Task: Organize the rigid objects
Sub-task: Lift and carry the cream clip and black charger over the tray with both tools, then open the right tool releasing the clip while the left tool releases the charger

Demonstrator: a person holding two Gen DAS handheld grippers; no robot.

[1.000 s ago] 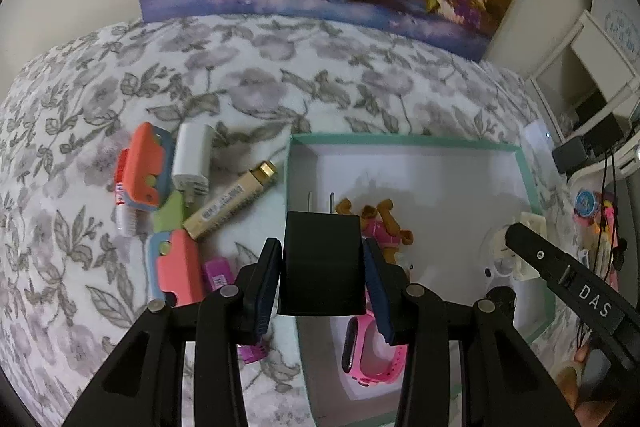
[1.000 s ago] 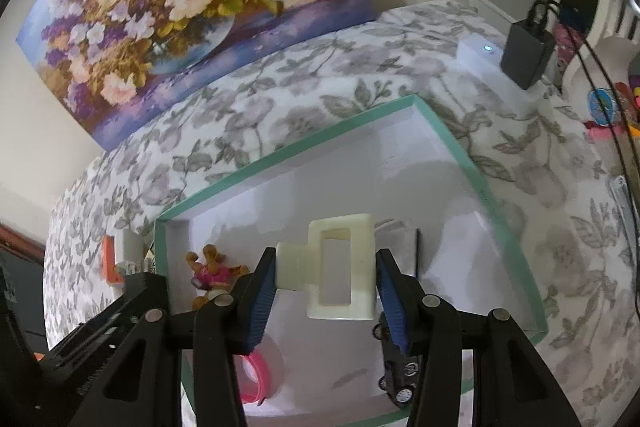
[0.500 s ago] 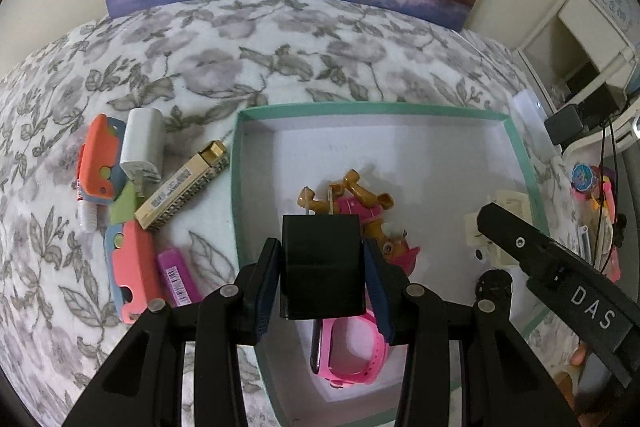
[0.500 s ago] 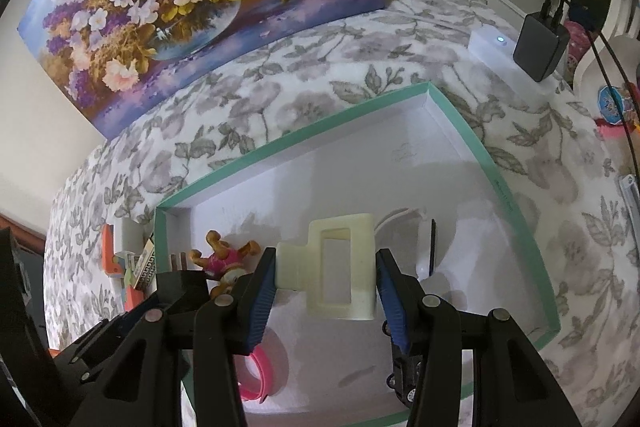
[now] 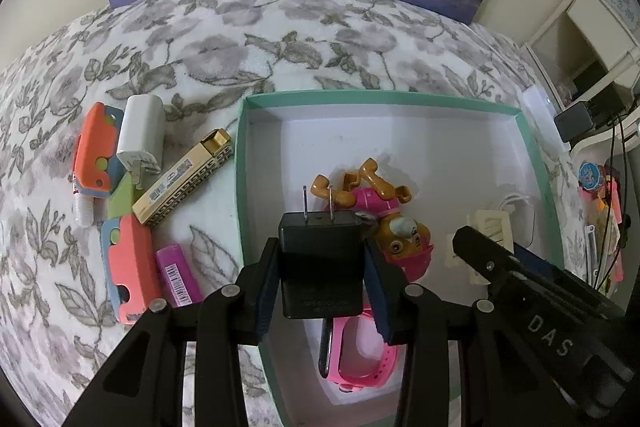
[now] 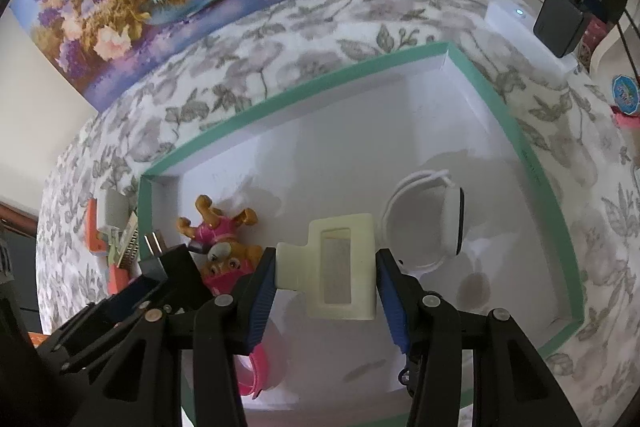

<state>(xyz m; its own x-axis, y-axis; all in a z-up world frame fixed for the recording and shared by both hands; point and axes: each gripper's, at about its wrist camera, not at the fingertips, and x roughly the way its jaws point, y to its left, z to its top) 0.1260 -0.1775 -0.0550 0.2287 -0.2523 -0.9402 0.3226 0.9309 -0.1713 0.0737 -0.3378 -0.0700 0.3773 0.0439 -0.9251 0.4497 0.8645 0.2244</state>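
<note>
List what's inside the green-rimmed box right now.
Lying in the box: a toy dog in pink, a pink watch and a white round charger. A small dark wheeled thing is mostly hidden behind the right gripper; the floor under both held adapters is covered.

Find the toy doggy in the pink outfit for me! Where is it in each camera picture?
Left wrist view: the toy dog lies mid-frame, just right of the black charger's prongs.
Right wrist view: the toy dog lies at lower left, near the box's left wall.
Shared landmark: the green-rimmed box holding it.
</note>
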